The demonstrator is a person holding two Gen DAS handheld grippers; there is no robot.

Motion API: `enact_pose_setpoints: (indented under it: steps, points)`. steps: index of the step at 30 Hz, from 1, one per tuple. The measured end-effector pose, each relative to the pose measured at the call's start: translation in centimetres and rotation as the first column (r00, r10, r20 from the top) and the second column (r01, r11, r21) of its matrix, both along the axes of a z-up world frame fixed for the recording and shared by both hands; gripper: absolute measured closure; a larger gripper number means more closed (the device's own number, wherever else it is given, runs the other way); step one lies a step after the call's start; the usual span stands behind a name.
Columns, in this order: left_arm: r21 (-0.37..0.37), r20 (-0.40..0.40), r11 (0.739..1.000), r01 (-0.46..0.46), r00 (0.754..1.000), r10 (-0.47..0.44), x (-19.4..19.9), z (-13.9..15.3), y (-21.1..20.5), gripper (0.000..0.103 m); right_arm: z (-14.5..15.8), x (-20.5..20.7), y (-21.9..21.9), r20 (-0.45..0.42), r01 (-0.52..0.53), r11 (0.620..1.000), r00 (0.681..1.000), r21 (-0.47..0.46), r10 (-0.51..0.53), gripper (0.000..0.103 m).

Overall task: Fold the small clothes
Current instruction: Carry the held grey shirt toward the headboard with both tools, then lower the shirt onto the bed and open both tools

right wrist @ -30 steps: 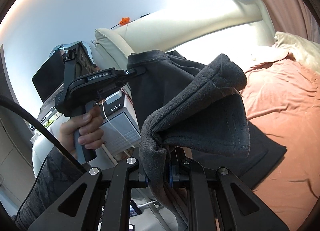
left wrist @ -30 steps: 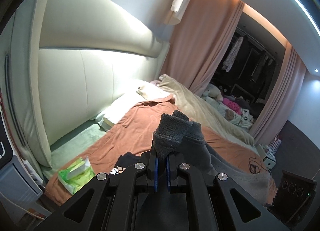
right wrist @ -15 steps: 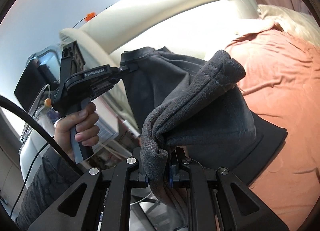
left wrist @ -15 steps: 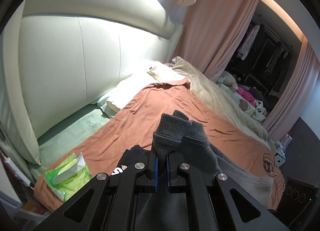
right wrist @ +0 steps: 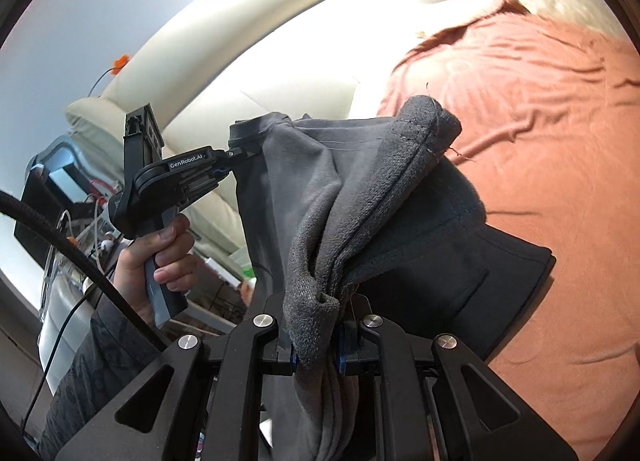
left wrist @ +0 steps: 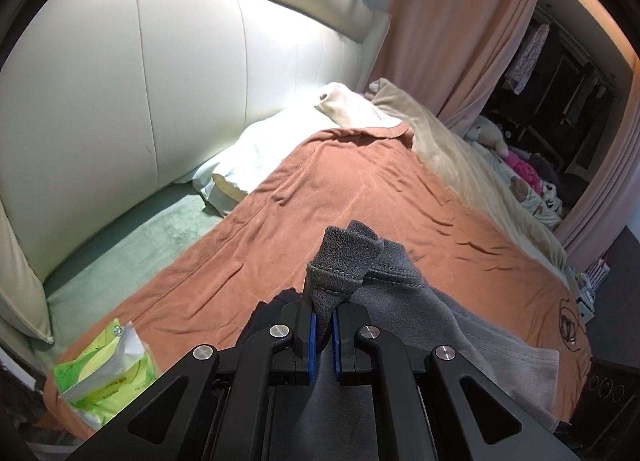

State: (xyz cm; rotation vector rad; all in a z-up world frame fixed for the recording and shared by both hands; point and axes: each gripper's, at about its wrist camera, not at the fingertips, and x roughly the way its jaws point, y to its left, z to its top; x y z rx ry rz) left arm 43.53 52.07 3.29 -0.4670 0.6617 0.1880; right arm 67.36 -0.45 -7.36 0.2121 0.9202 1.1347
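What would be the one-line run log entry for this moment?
left hand-held gripper: shut on grey garment | right hand-held gripper: shut on grey garment | garment: lifted over orange bedspread

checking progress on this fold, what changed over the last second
Both grippers tipped down toward the bed: the left wrist view now shows more of the orange sheet, and the grey garment hangs lower over it. Nothing was grabbed or released. The left gripper and right gripper stay clamped on the garment's edge.
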Motion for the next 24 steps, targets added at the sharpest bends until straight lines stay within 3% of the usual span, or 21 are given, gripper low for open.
enact_pose_setpoints:
  steps: [2,6,11,14,18,22,24]
  points:
    - [-0.012,-0.029,1.000,-0.018,0.999,0.017,1.2,-1.3,0.0,0.096,-0.7,0.7,0.7,0.003,0.031,0.999,1.000,-0.045,-0.031,0.091]
    - [0.012,-0.127,0.999,-0.036,0.991,0.038,2.4,-4.2,-0.4,0.070,-3.6,2.5,1.2,-0.021,0.145,0.963,0.988,-0.228,-0.154,0.085]
    - [0.002,-0.125,1.000,-0.020,0.992,0.020,0.5,-5.3,-1.1,0.056,-4.9,2.1,0.1,-0.022,0.172,0.950,0.983,-0.262,-0.184,0.080]
    - [-0.006,-0.152,1.000,-0.020,0.988,0.019,-1.3,-6.5,-1.7,0.056,-5.1,1.5,-1.4,-0.021,0.167,0.950,0.984,-0.264,-0.179,0.079]
    - [-0.067,-0.128,0.997,-0.048,0.991,0.040,-5.2,-7.9,-2.9,0.056,-5.3,1.3,-2.7,-0.033,0.153,0.959,0.986,-0.237,-0.165,0.079]
    - [-0.089,-0.104,0.994,-0.058,0.993,0.049,-8.3,-8.4,-4.7,0.056,-5.5,0.6,-3.2,0.029,0.148,0.960,0.989,-0.237,-0.146,0.079]
    - [-0.064,-0.108,0.995,-0.070,0.992,0.063,-9.7,-8.2,-5.9,0.056,-5.3,-0.3,-3.0,0.052,0.133,0.960,0.991,-0.248,-0.124,0.079]
